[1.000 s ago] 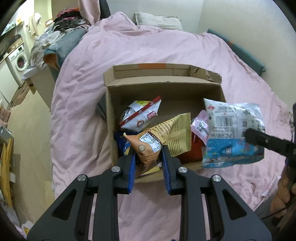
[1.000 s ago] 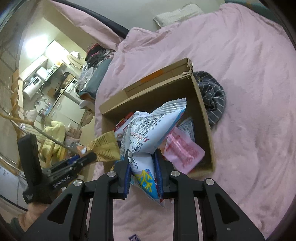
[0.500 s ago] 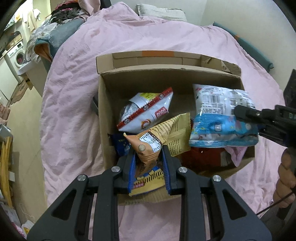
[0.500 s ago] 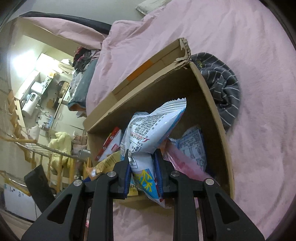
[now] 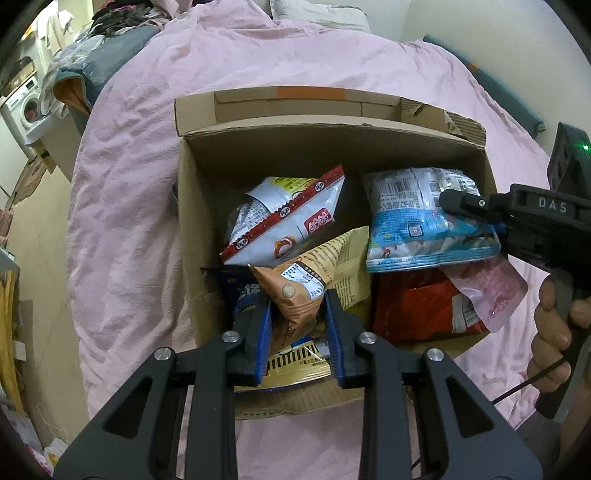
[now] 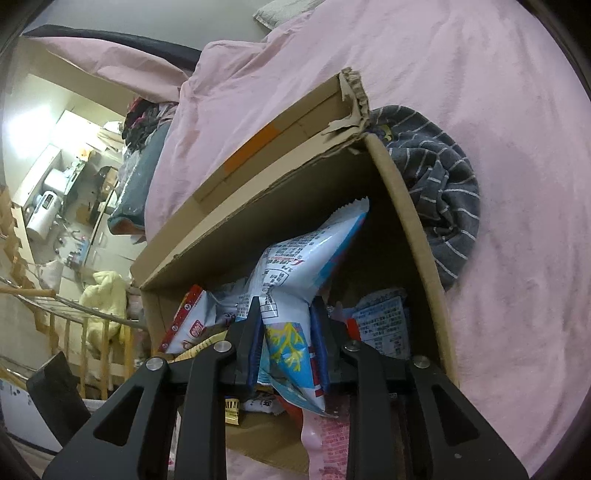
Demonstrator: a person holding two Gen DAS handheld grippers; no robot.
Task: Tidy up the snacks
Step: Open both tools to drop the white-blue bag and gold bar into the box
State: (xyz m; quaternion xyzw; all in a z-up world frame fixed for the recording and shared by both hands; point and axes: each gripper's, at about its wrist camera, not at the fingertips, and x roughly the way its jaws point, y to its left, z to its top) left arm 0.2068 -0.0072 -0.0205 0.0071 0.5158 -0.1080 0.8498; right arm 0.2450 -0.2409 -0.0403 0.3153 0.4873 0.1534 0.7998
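An open cardboard box (image 5: 288,147) (image 6: 258,206) sits on a pink bed. My left gripper (image 5: 297,299) is shut on an orange-and-tan snack bag (image 5: 317,273), held over the box's near left side. My right gripper (image 6: 286,310) is shut on a white-and-blue snack bag (image 6: 303,254) (image 5: 417,218), held inside the box at its right side. The right gripper also shows in the left wrist view (image 5: 458,203). In the box lie a white-and-red bag (image 5: 284,221), a red bag (image 5: 417,310), a pink pouch (image 5: 491,291) and a dark blue pack (image 5: 236,284).
The pink bedspread (image 5: 125,206) surrounds the box. A grey striped cloth (image 6: 439,199) lies against the box's outer right wall. A pillow (image 5: 317,14) lies at the bed's head. Clothes and a washing machine (image 5: 26,107) stand off the bed's left side.
Both grippers have moved forward and down into the box with their bags. The white-and-blue bag went from outside the box's right edge to inside it.
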